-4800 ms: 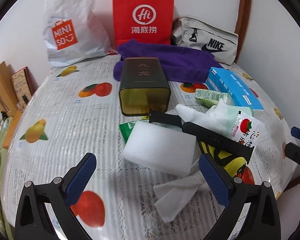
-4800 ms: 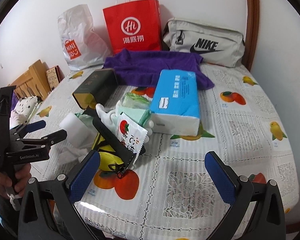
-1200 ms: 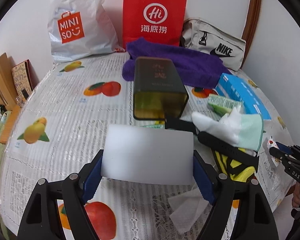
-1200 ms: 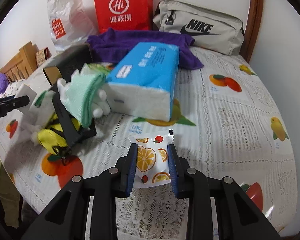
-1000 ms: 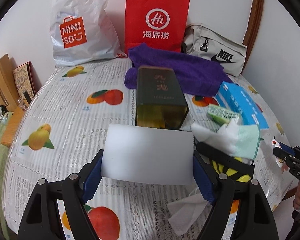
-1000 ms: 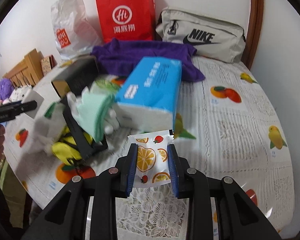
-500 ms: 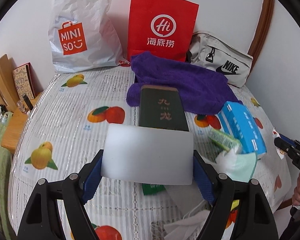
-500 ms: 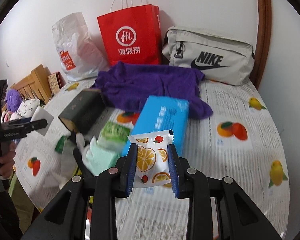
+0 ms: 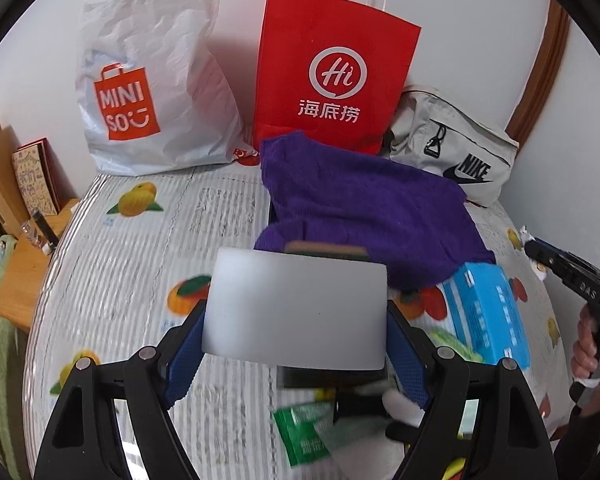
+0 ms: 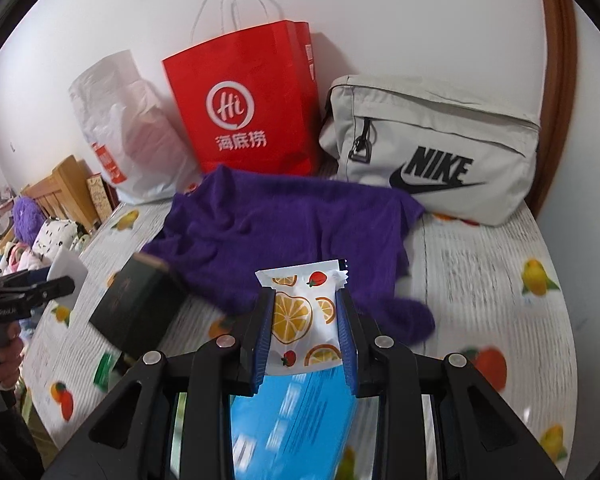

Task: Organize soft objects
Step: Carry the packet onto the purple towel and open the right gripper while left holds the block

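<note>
The left tongs point(image 9: 296, 354) are clenched on a white foam block point(image 9: 296, 308), gripped across its two short ends so the broad face stands up between the blue pads. The right tongs point(image 10: 303, 334) are clenched on a small fruit-print sachet point(image 10: 302, 318), pinched at both sides with its crimped top edge standing free above the pads. Both soft items are held clear of the bench point(image 9: 148, 248), which looks like a carry toward wherever they are to be sorted; the open bags at the back seem likely targets, though that is only a guess.

Below the left tongs lie a dark green tin point(image 10: 140, 312), a green packet point(image 9: 304, 432) and a blue tissue pack point(image 9: 488, 312). Just beyond them a purple towel point(image 9: 364, 204) is spread loosely, one edge draped over the tin's far end.

The bench wears a pale cloth printed with oranges and pears. Against the white wall at its far edge stand a white MINISO plastic bag point(image 9: 148, 92), a red paper bag point(image 9: 332, 76) with white handles, and a grey Nike pouch point(image 10: 432, 148), the towel touching the foot of the red bag. To the left are wooden furniture and some plush toys; a brown wooden frame runs up the right side.
</note>
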